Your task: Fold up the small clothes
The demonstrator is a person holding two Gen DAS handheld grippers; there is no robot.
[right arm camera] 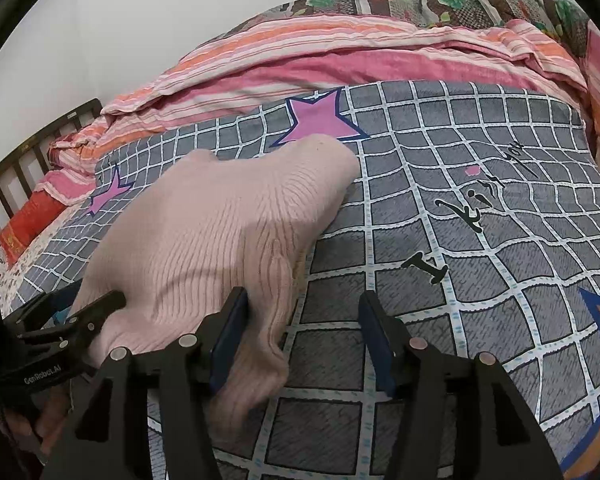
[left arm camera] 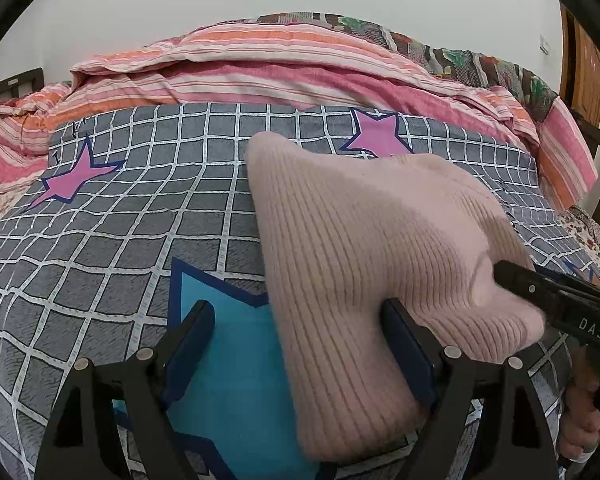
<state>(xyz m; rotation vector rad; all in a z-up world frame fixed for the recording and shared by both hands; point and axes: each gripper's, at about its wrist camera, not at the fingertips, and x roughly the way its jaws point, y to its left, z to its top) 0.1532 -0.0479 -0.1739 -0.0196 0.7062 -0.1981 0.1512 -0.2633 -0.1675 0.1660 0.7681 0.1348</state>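
At lower centre of the left wrist view, the left gripper (left arm camera: 300, 340) stands wide open, the pink knit garment (left arm camera: 364, 248) lying loose between its fingers. Lower centre of the right view, the right gripper (right arm camera: 304, 336) is open, the garment touching its left finger (right arm camera: 230, 336), on the checked bedcover (right arm camera: 480, 280).

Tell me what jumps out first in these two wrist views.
A pale pink ribbed knit garment lies in a soft heap mid-bed on the grey grid-pattern sheet with its pink and blue stars. Both tongs stand open at its near edge, the left tongs partly over it and the right tongs beside it. Behind, a pink striped quilt is bunched along the wall.
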